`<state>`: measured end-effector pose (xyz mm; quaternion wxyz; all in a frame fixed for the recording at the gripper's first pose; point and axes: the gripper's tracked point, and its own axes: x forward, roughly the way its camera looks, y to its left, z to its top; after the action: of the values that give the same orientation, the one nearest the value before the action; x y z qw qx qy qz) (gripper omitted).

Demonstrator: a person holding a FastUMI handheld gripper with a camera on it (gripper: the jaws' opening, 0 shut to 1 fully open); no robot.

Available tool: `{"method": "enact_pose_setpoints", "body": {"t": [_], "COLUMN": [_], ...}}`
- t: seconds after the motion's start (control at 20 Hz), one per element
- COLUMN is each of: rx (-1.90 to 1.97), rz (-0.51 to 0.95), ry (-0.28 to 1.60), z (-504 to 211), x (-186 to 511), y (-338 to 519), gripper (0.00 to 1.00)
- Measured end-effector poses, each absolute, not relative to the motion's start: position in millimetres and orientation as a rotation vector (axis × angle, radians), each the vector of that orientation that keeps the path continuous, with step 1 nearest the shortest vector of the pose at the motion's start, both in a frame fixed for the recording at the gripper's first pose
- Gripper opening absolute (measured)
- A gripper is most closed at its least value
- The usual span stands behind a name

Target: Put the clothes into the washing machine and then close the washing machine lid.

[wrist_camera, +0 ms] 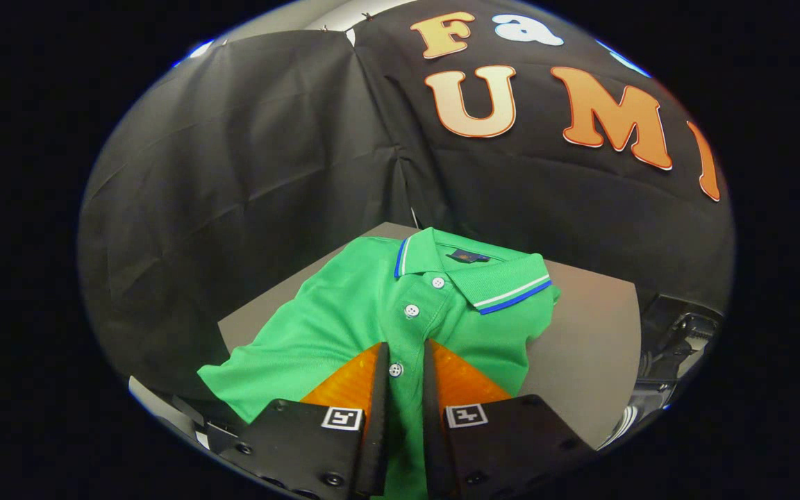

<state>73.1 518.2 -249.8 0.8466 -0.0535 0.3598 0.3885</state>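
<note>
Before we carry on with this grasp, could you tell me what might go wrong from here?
1. The gripper has its fingers nearly closed on a narrow fold along the button placket of the green polo shirt; so thin a pinch may slip when lifted.
2. A button sits between the fingers and could spoil the grip.
3. The shirt's sleeve hangs over the edge of the grey table and may drag or snag.

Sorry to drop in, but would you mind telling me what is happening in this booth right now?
A person is working a handheld gripper over a green polo shirt that lies spread on a grey table. The fingers are nearly closed around the shirt's button placket, with a button between them, so it looks like the shirt is being pinched for lifting. Whether both fingers already press the fabric is hard to tell. The shirt is still flat on the table.
</note>
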Motion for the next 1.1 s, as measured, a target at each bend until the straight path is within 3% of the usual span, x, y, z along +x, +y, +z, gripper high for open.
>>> {"method": "enact_pose_setpoints", "body": {"t": [0.05, 0.1, 0.2, 0.35, 0.65, 1.1], "rx": [-0.12, -0.129, -0.163, -0.142, -0.091, 0.046], "rz": [0.816, 0.811, 0.819, 0.82, 0.834, 0.798], "ry": [0.75, 0.74, 0.702, 0.611, 0.352, 0.191], "z": [-249, -250, -246, -236, -176, -79], "x": [75, 75, 74, 79, 71, 89], "y": [517, 518, 516, 518, 502, 444], "gripper": [0.3, 0.19, 0.13, 0.08, 0.08, 0.08]}}
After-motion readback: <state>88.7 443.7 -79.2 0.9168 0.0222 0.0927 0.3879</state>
